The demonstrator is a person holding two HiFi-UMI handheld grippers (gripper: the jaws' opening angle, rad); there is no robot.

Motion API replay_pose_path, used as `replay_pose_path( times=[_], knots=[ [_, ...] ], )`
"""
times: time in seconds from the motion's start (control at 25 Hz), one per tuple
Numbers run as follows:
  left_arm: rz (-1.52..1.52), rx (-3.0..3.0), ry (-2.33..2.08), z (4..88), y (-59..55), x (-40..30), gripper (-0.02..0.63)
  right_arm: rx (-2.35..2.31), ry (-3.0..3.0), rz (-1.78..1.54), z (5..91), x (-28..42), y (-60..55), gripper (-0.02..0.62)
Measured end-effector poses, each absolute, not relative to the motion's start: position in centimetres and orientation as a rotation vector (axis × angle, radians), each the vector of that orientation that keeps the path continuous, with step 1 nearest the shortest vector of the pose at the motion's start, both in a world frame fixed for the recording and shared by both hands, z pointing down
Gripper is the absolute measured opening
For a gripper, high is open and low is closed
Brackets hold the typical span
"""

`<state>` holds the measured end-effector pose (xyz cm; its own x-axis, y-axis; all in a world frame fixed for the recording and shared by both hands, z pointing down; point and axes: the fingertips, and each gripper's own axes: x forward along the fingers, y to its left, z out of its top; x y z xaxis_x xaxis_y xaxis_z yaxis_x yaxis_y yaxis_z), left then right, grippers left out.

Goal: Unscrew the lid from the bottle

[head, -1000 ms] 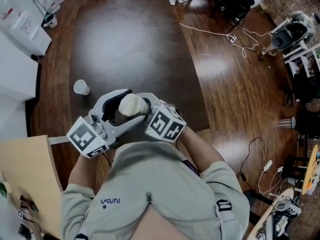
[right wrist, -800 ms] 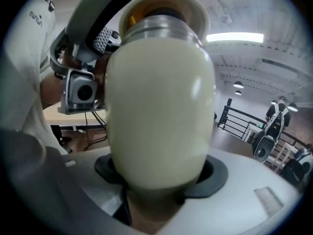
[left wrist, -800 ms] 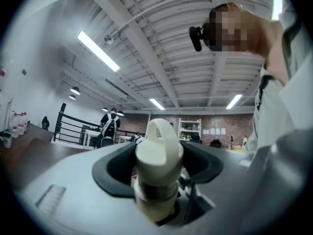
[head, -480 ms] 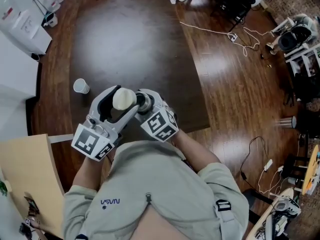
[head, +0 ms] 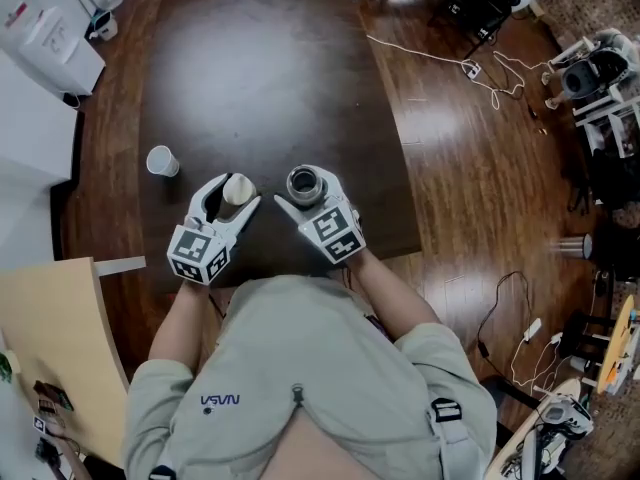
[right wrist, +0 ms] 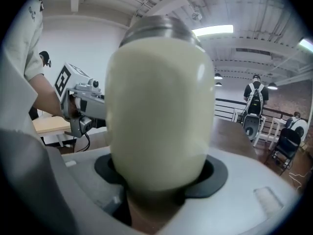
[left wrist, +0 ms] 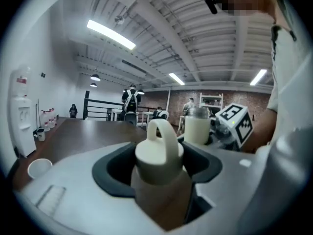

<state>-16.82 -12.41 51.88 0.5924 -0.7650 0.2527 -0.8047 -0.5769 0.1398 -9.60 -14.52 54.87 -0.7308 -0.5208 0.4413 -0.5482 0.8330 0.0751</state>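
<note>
My left gripper (head: pixel 230 196) is shut on the cream lid (head: pixel 237 189), which has a loop handle on top (left wrist: pixel 159 153). The lid is off the bottle. My right gripper (head: pixel 305 192) is shut on the cream bottle (head: pixel 304 183), held upright, and its metal mouth shows open from above. In the right gripper view the bottle (right wrist: pixel 159 111) fills the middle, gripped low on its body. The two grippers are side by side, a small gap apart, over the near edge of the dark table (head: pixel 260 68). From the left gripper view the bottle (left wrist: pixel 197 126) stands just to the right, beyond the lid.
A white paper cup (head: pixel 161 160) stands on the table left of my left gripper. White cabinets (head: pixel 40 43) lie to the far left and a light wooden board (head: pixel 50 338) at the lower left. Cables (head: pixel 440 58) and equipment lie on the floor to the right.
Both grippers have sunk toward the table and drawn apart. The lid, close over the bottle's mouth a second ago, now sits to the bottle's left.
</note>
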Motion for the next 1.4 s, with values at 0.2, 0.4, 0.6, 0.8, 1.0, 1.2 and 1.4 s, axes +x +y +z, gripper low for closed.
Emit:
replay_pose_path(
  times=[0.2,0.4,0.6,0.8,1.0,1.2,1.4],
  knots=[
    [0.388,2.556,-1.272,56.8,-12.9,-17.0,0.305,0.78,-2.554,0.109,56.9,-9.4,-14.5,0.299],
    [0.518,2.531,-1.251,61.0,-13.4,-17.1,0.305,0.777,-2.546,0.154,59.0,-9.3,-14.9,0.299],
    [0.667,2.497,-1.217,64.6,-13.3,-17.0,0.304,0.757,-2.509,0.186,61.2,-9.6,-15.1,0.299],
    [0.789,2.487,-1.124,67.1,-12.6,-16.0,0.304,0.756,-2.49,0.21,62.3,-9.4,-15.6,0.299],
    [0.923,2.46,-1.024,69.8,-11.8,-15.6,0.304,0.74,-2.483,0.219,63.2,-9.7,-15.6,0.299],
    [0.988,2.403,-0.996,71.7,-11.0,-16.0,0.302,0.727,-2.494,0.225,64.0,-10.2,-14.9,0.299],
    [0.994,2.386,-0.968,71.9,-10.9,-15.9,0.302,0.736,-2.505,0.222,64.8,-10.1,-14.7,0.299]
  ],
)
